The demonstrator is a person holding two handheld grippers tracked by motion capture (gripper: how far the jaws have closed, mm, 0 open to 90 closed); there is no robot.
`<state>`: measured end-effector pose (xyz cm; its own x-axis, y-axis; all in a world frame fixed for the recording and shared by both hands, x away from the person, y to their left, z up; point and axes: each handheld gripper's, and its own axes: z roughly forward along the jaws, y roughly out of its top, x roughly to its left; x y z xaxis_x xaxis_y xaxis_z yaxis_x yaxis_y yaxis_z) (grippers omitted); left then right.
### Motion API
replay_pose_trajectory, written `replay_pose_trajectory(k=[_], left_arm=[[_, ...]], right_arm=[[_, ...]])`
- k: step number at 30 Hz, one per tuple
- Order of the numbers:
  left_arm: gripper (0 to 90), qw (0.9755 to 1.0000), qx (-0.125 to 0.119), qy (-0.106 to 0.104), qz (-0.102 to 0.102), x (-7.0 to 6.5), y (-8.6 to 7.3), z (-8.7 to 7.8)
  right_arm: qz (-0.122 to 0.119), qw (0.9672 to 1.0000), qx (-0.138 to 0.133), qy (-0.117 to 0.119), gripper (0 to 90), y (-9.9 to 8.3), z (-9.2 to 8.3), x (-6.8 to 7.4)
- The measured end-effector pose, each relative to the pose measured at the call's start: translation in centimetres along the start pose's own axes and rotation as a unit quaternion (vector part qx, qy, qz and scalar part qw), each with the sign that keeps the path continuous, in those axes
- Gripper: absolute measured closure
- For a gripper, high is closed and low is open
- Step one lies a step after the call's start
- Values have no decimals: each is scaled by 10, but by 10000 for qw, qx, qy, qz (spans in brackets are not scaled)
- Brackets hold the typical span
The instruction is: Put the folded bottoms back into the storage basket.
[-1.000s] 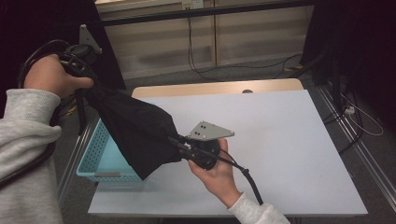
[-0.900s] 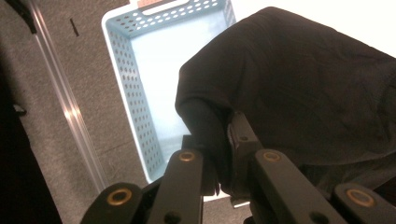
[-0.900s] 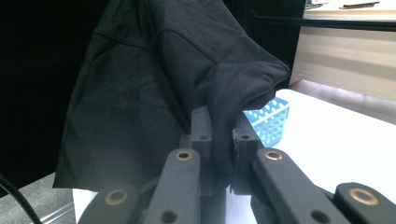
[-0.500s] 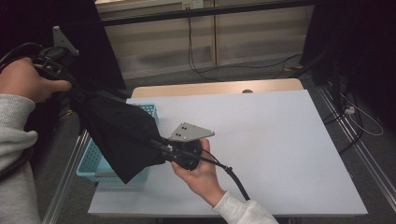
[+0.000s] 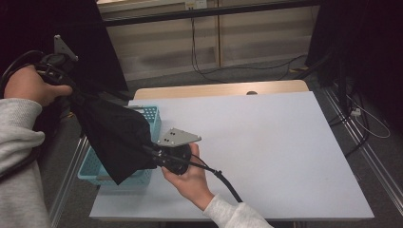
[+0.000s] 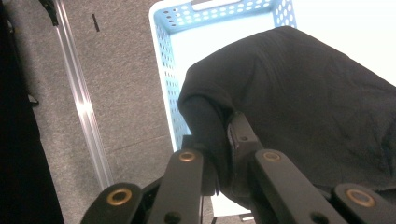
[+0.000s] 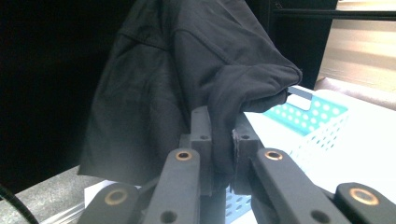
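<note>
Left gripper (image 5: 78, 95): you've got it clamped on one edge of the black cloth (image 5: 116, 135).
Right gripper (image 5: 154, 154): pinching the opposite edge.
Cloth: stretched between your hands, hanging over the blue basket (image 5: 152, 116) at the table (image 5: 285, 142) edge.

**Matt cloth, perforated plastic**

The cloth (image 5: 116, 137) is black, matt and soft, seemingly a woven fabric with stitched seams. The basket (image 5: 151, 116) is light blue plastic, smooth and perforated. The table (image 5: 266, 142) has a pale matt top with a wood-look edge. The left gripper (image 6: 219, 161) and right gripper (image 7: 219, 154) have matt black jaws with brass-coloured rivets.
</note>
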<state>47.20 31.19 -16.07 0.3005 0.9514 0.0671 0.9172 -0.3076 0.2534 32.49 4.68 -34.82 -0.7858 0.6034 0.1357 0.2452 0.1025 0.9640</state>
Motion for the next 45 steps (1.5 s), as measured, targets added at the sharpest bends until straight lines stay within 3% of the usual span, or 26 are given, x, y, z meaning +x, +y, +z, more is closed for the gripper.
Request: replay_pose_trajectory(k=[12, 19, 21, 23, 24, 26, 27, 28, 31, 33, 37, 41, 45], left_arm=[[852, 9999, -139, 28, -18, 11, 3, 10], [852, 9999, -159, -19, -56, 34, 17, 29], [852, 9997, -251, 15, -10, 39, 25, 37], [847, 9984, -547, 36, 99, 44, 37, 52], [827, 9974, -699, 78, 181, 45, 41, 63], [627, 9966, -734, 284, 240, 43, 43, 86], [551, 9958, -810, 302, 293, 42, 42, 95], [488, 9960, -817, 222, 269, 40, 40, 103], [444, 9967, -765, 92, 246, 33, 31, 121], [419, 9975, -665, -74, 240, 28, 23, 128], [368, 9967, -714, -314, 226, 20, 9, 138], [336, 9964, -710, -391, 239, 13, -3, 149], [326, 9956, -744, -452, 340, 5, -11, 158]], right_arm=[[-3, 10000, -17, 11, 830, -5, 14, 4], [66, 9999, -45, 80, 830, -5, 33, 5], [90, 9999, -124, 28, 830, -4, 40, 5], [54, 9998, -179, -98, 822, -2, 50, 4], [23, 9997, -114, -226, 795, -3, 56, 3], [159, 9993, 302, -155, 576, -7, 67, 2], [110, 9991, 388, -151, 563, -10, 68, 1], [-2, 9990, 413, -193, 551, -12, 65, 1], [-34, 9990, 358, -268, 498, -16, 51, -5], [-66, 9989, 395, -256, 469, -18, 41, -9], [-226, 9978, 505, -367, 424, -23, 23, -19], [-333, 9963, 655, -446, 363, -28, 5, -30], [-326, 9964, 607, -500, 325, -35, -15, -43]])
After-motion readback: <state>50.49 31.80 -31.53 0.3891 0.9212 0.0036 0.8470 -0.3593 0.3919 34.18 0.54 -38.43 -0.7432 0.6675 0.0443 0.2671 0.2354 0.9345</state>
